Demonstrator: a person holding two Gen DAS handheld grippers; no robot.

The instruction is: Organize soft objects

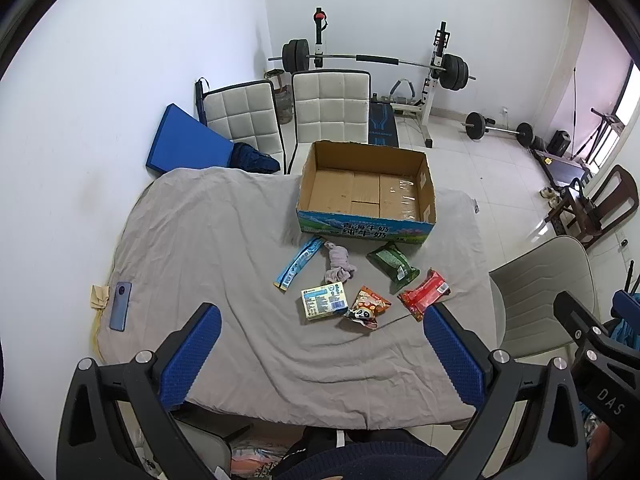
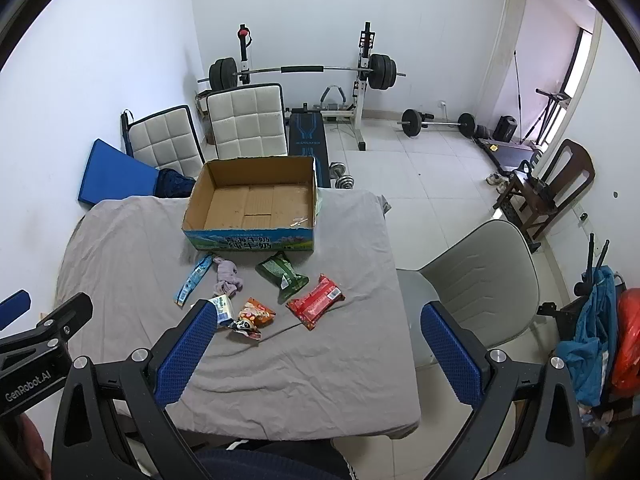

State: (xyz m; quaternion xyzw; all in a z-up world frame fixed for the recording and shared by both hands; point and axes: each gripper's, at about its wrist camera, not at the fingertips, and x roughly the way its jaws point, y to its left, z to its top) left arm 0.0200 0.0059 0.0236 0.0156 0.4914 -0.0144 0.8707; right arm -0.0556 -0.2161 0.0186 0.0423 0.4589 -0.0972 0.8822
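An empty cardboard box [image 1: 366,188] [image 2: 256,204] stands at the far side of a grey-clothed table [image 1: 200,248] [image 2: 132,248]. In front of it lie a blue packet [image 1: 298,263] [image 2: 194,278], a lilac crumpled cloth [image 1: 339,266] [image 2: 227,276], a green pack [image 1: 393,266] [image 2: 282,274], a red pack [image 1: 424,294] [image 2: 316,300], an orange panda snack bag [image 1: 367,307] [image 2: 252,316] and a small pale carton [image 1: 323,303] [image 2: 223,307]. My left gripper [image 1: 320,356] hangs open above the near table edge. My right gripper [image 2: 316,356] is open too, holding nothing.
A blue phone [image 1: 120,306] lies at the table's left edge. A grey chair [image 2: 480,280] stands right of the table, two white padded chairs [image 1: 288,114] behind it. A barbell rack [image 2: 304,72], weights and a wooden chair [image 2: 552,192] fill the tiled floor beyond.
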